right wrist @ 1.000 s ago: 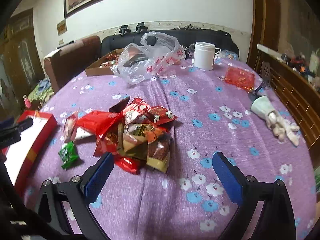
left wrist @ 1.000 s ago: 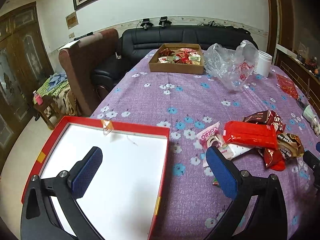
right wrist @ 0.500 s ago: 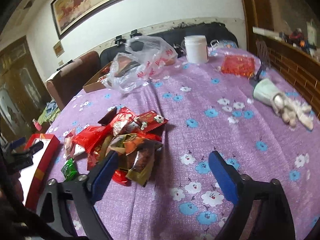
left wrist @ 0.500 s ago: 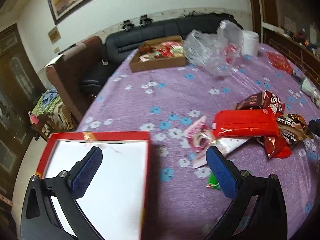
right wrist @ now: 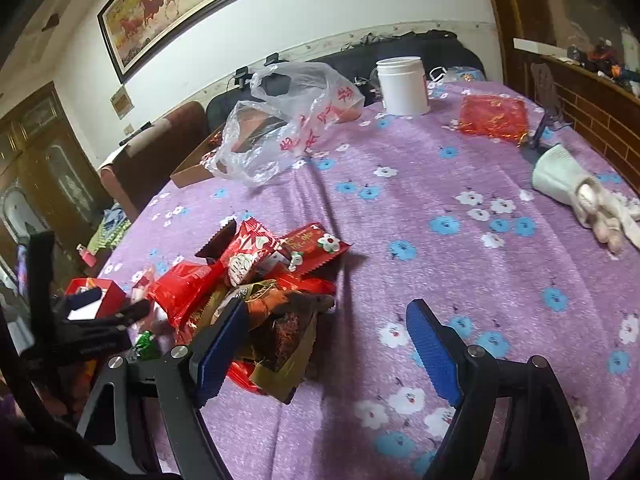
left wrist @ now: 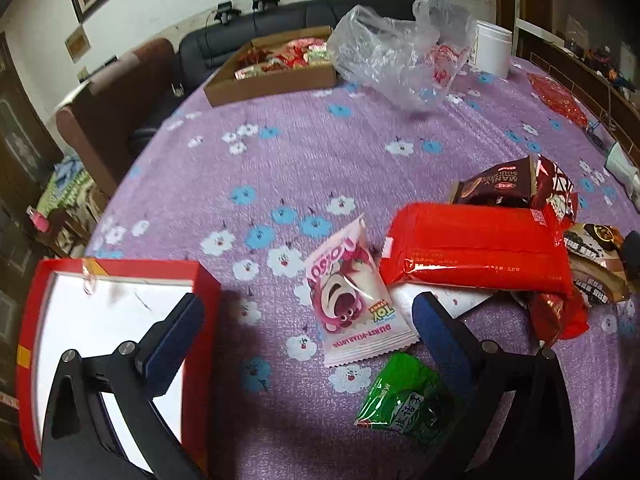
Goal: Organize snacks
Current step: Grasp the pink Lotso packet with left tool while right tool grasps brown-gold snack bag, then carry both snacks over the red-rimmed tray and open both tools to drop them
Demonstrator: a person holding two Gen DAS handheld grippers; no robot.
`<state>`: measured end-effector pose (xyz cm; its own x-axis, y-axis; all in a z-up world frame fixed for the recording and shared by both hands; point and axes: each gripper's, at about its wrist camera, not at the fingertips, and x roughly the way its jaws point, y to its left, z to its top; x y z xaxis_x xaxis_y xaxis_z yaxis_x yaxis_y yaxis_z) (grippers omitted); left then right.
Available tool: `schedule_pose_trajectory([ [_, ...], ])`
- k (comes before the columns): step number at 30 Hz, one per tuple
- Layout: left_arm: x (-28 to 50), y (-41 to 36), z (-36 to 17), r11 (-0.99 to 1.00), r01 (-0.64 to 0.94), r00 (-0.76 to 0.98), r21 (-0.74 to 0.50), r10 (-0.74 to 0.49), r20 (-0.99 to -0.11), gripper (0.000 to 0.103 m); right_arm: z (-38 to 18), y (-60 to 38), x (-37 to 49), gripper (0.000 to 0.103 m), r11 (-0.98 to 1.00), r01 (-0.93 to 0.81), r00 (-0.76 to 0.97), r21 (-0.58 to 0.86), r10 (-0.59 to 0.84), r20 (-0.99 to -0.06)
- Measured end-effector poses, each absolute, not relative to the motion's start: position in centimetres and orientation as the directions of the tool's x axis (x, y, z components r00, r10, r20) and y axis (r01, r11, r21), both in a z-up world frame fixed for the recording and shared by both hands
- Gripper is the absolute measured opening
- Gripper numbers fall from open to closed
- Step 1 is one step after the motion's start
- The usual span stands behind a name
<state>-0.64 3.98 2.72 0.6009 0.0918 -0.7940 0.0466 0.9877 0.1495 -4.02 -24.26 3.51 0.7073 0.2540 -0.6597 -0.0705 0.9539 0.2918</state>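
Note:
A pile of snack packets lies on the purple flowered tablecloth. In the left wrist view my left gripper [left wrist: 308, 328] is open above a pink bear packet [left wrist: 352, 300], which lies between its blue fingers untouched. A green packet [left wrist: 404, 396] sits under the right finger, a long red pack [left wrist: 476, 256] and a brown pack [left wrist: 500, 184] beyond. The red tray with a white floor [left wrist: 116, 268] lies at the left. In the right wrist view my right gripper [right wrist: 326, 344] is closing, jaws still apart, with a brown packet [right wrist: 288, 328] of the pile [right wrist: 256, 268] between them, pads off it.
A cardboard box of snacks [left wrist: 276, 68] stands at the far side, with a clear plastic bag [left wrist: 400, 52] and a white jar [right wrist: 402, 84] beside it. A red foil sheet [right wrist: 494, 118] and a white cloth bundle [right wrist: 580, 192] lie at the right. Sofa and armchair stand beyond the table.
My left gripper has swung right and down, from over the red tray to over the pink packet. My right gripper's jaws have narrowed and it has tilted and moved closer to the pile.

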Motion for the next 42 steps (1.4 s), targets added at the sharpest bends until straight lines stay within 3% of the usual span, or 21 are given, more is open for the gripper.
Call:
schedule_pose_trajectory([
  [5,-0.9,4.4,2.4,0.993,0.060,0.607,0.099,0.042,-0.793,0.096,3.1,-23.4,-3.1,0.079,0.939,-0.099,0.679,0.329,0.305,-0.668],
  [7,-0.8,4.6,2.6,0.994,0.067,0.611,0.083,0.024,-0.791,0.084,2.9,-22.9,-2.8,0.074,0.940,-0.104,0.676,0.324,0.306,-0.671],
  [9,-0.6,4.8,2.4,0.996,0.086,0.591,0.019,-0.036,-0.806,0.063,2.5,-22.6,-2.2,0.065,0.931,-0.115,0.651,0.346,0.334,-0.682],
  [11,-0.5,4.8,2.1,0.995,0.099,0.577,-0.001,-0.058,-0.815,0.049,2.0,-22.7,-1.9,0.054,0.910,-0.124,0.632,0.395,0.379,-0.676],
  [14,-0.7,5.0,1.9,0.994,0.104,0.573,-0.042,-0.095,-0.814,0.037,1.4,-22.9,-1.7,0.049,0.889,-0.128,0.622,0.439,0.417,-0.663],
  [18,-0.9,5.5,2.0,0.992,0.099,0.575,-0.078,-0.121,-0.809,0.036,1.5,-22.7,-2.4,0.041,0.893,-0.147,0.644,0.425,0.412,-0.644],
  [27,-2.9,6.1,2.8,0.986,0.119,0.581,-0.112,-0.161,-0.798,0.035,2.4,-22.9,-4.8,0.039,0.908,-0.157,0.687,0.388,0.383,-0.618],
  [34,-6.2,6.3,5.0,0.979,0.157,0.608,-0.128,-0.198,-0.769,0.035,4.5,-24.3,-7.7,0.038,0.855,-0.213,0.749,0.473,0.454,-0.483],
  [42,-11.0,10.7,8.5,0.984,0.111,0.689,-0.139,-0.177,-0.703,0.035,8.0,-19.9,-9.9,0.038,0.825,-0.343,0.751,0.450,0.528,-0.396],
])
